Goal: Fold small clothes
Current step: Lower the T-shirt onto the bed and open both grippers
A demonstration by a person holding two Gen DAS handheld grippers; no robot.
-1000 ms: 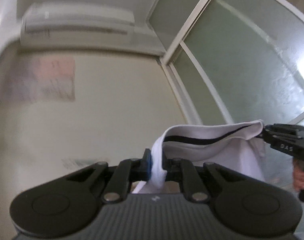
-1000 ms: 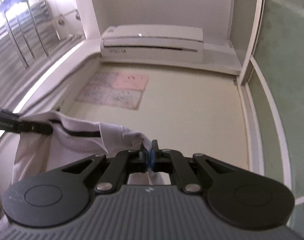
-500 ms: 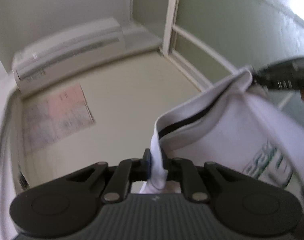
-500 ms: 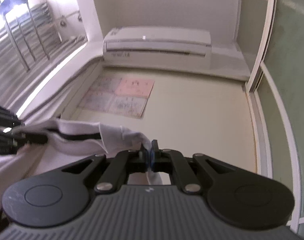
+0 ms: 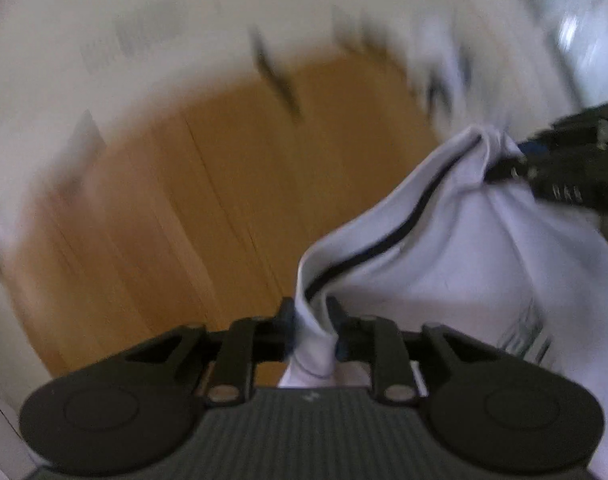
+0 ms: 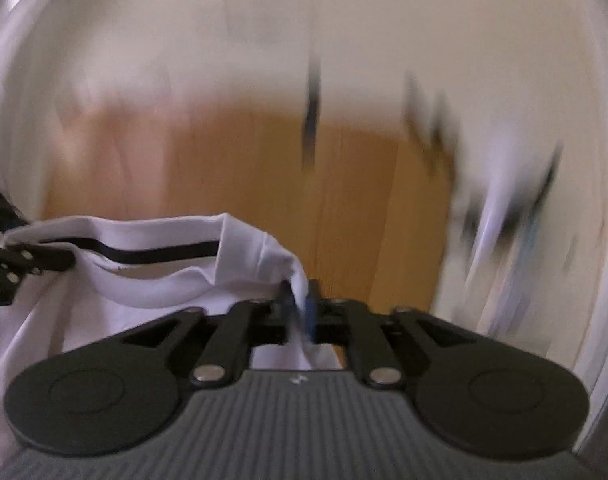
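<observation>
Both jaws have just been opening: the left gripper (image 5: 312,322) and right gripper (image 6: 299,312) each loosely straddle a corner of the white garment (image 5: 444,264), spread over the wooden desk (image 5: 191,184) (presumably for flat laying).

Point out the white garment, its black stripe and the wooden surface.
white garment (image 5: 464,264): left wrist view, on its plain front panel.
black stripe (image 6: 159,257): right wrist view, mid-length of the band.
wooden surface (image 5: 175,208): left wrist view, on bare boards.

Left claw (image 5: 312,322) and right claw (image 6: 299,312) have both just been opening (cloth between the jaws).
</observation>
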